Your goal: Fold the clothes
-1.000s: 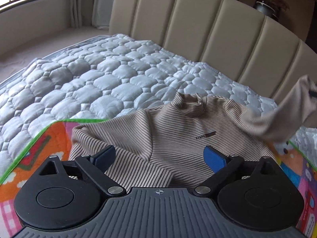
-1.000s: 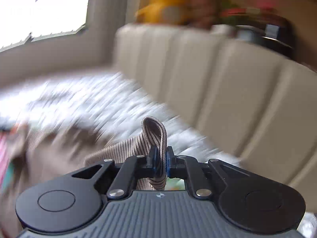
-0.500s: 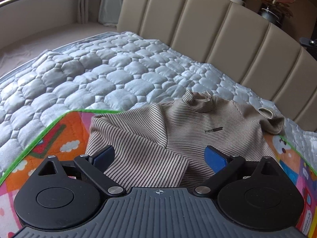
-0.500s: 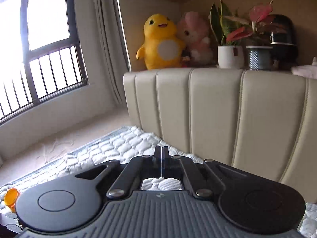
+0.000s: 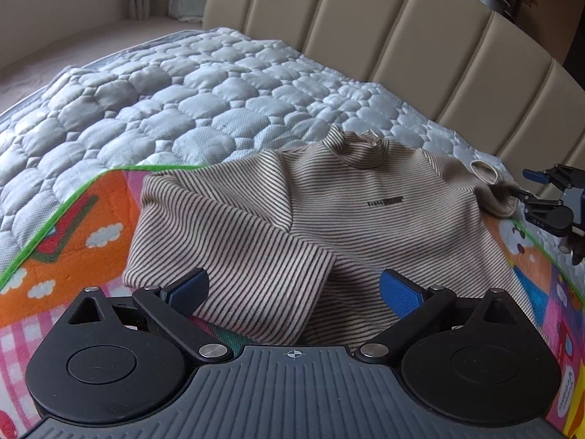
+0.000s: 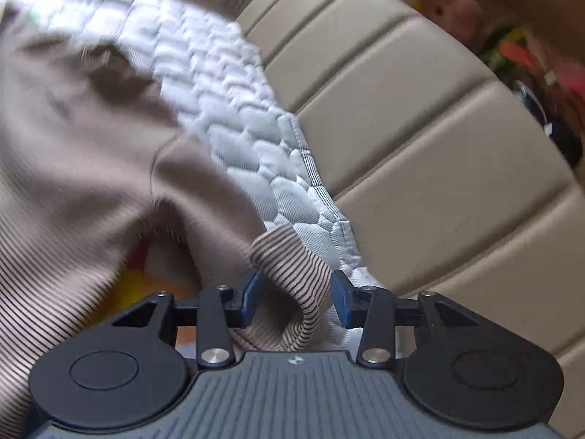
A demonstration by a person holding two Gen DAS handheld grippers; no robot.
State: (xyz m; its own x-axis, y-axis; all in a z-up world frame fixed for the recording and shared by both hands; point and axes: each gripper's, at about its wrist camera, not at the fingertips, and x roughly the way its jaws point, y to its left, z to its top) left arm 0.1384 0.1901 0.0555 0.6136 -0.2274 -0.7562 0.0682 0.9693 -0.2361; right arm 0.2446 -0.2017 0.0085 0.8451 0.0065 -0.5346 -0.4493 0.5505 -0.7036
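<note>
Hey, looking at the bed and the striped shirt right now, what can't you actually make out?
- Small dark logo on the striped shirt, left wrist view: too small to read.
- Shirt hem: hidden behind the left gripper.
- Shirt body, right wrist view: smeared by motion blur; only the cuff between the open right gripper fingers is sharp.
- Shelf items above the headboard: blurred.

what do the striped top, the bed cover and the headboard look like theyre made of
Striped top: soft ribbed knit, matte; it drapes and creases.
Bed cover: quilted fabric with a slight sheen; stitched puffy cells.
Headboard: padded panels in smooth beige covering, probably faux leather; soft highlights, though leather or vinyl can't be told apart.
</note>
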